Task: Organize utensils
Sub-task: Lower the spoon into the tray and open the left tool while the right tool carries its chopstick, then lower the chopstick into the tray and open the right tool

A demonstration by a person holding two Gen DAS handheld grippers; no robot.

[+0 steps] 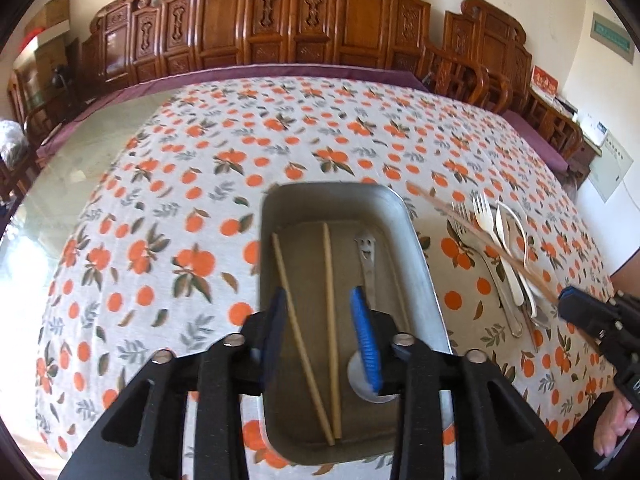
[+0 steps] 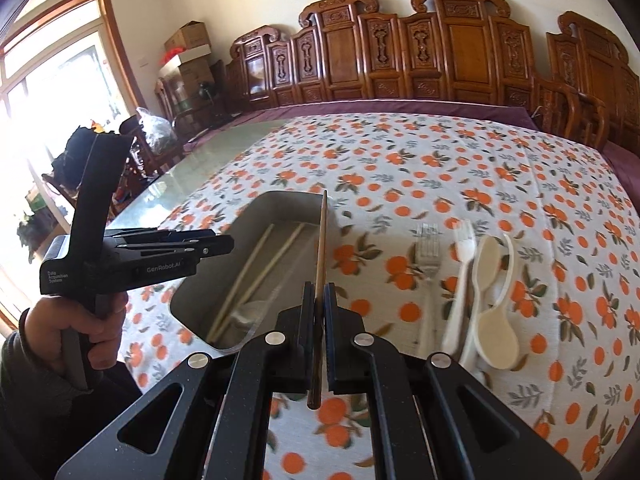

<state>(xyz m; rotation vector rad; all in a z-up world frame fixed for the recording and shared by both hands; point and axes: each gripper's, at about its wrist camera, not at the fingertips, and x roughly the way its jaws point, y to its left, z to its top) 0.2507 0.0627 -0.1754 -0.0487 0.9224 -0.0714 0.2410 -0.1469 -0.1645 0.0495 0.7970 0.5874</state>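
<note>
The left wrist view shows the left gripper point(image 1: 320, 324) hanging over the metal tray point(image 1: 420, 248), its blue-padded jaws parted and holding nothing, with two pale chopsticks point(image 1: 330, 320) and a metal spoon point(image 1: 369, 264) lying below in the tray. The right gripper point(image 2: 319, 312) is clamped on a dark chopstick point(image 2: 321, 240) beside the tray, while forks point(image 2: 428, 256) and pale spoons point(image 2: 486, 272) lie on the orange-print tablecloth point(image 2: 440, 168).

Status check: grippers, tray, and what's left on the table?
Left gripper open over tray. Right gripper shut on brown chopstick. Forks, spoons still out.
</note>
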